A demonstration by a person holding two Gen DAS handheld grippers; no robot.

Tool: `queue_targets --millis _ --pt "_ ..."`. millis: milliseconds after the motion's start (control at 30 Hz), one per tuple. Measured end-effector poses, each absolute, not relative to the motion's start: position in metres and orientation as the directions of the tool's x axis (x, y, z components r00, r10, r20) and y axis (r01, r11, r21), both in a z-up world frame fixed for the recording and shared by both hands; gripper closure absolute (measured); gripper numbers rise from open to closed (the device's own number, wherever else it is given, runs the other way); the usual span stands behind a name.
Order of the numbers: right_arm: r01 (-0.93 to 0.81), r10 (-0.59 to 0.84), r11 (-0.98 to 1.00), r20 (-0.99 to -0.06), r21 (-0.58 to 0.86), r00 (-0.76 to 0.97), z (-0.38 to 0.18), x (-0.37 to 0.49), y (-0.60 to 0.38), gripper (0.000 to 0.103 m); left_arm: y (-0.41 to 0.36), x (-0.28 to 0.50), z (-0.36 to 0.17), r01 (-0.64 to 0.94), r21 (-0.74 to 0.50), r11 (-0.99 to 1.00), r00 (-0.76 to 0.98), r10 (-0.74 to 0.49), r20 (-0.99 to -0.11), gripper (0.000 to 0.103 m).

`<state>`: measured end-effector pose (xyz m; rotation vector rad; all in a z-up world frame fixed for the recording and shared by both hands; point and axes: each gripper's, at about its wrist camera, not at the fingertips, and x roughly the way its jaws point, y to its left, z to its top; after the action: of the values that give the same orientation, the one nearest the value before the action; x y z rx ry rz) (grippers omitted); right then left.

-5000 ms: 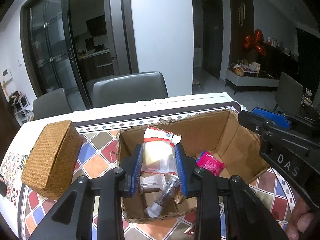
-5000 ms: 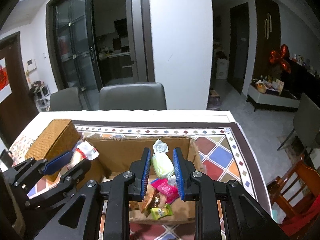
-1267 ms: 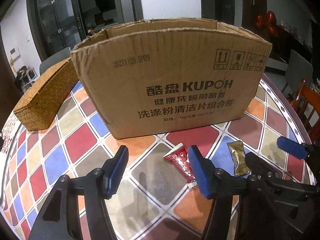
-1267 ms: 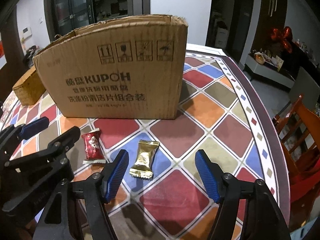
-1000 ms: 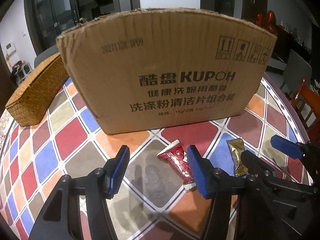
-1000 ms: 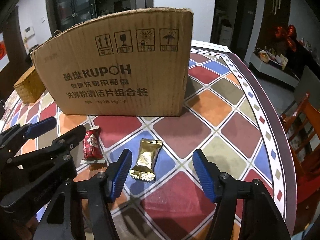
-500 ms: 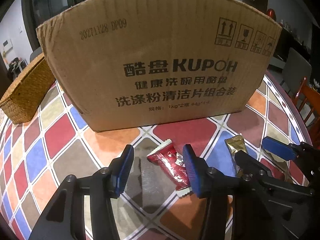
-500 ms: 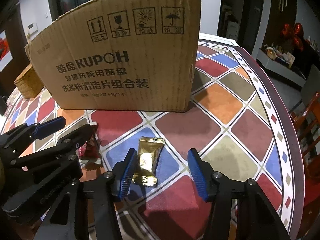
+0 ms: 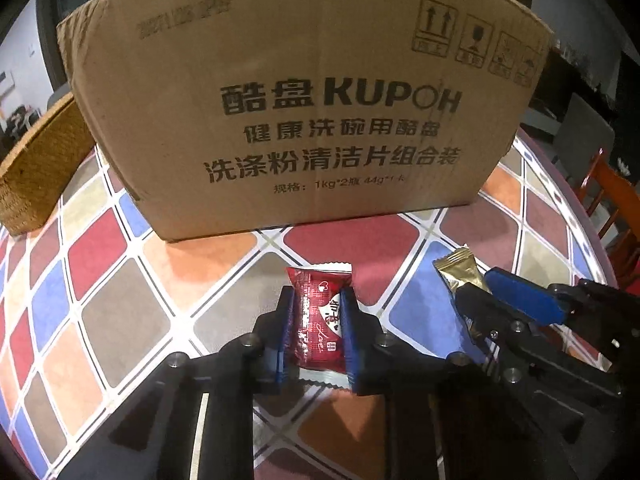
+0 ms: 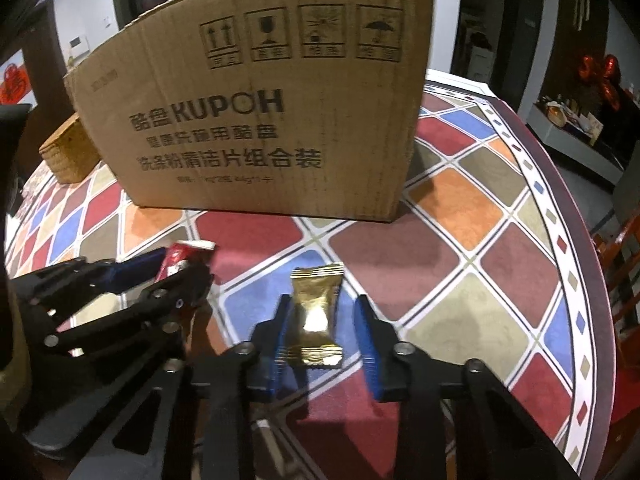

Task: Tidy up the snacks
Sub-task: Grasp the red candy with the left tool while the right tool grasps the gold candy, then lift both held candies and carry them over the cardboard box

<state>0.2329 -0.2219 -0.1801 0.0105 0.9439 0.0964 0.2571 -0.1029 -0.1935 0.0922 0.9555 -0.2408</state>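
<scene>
Half a second ago the left hand-held gripper (image 9: pixel 316 320) was spread wide around the red candy (image 9: pixel 320 320); now its blue pads are pressed against both sides of the wrapper, so the candy is taken to be gripped, low in the middle of the left wrist frame, on or just above the counter (image 9: pixel 120 320). The right hand-held gripper (image 10: pixel 322 320) has been narrowed as well, but it is only partly closed: its left pad appears to touch the gold candy (image 10: pixel 316 316), while a clear gap is left at the right pad. That candy lies flat on a blue tile, low in the centre of the right wrist frame. One pick is thus judged complete and the other nearly so; lifting both into the cardboard box (image 9: pixel 300 100), which fills the upper half of each frame, is presumably next.

The closed grip on the red candy is shown plainly only by the left wrist view; in the right wrist view that candy is mostly hidden behind the left gripper. The gap beside the gold candy is shown only by the right wrist view. A wicker basket (image 9: pixel 36 176) is seen at the left edge.
</scene>
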Motion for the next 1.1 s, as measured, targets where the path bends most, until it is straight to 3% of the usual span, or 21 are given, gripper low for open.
queue_targets --millis 1100 --pt "-0.038 0.092 0.995 -0.765 0.088 0.638 -0.135 0.214 -0.214 0.083 -0.076 0.235 -0.149 0.237 -0.032 0.971 0.597 -0.171 -0.784 0.082"
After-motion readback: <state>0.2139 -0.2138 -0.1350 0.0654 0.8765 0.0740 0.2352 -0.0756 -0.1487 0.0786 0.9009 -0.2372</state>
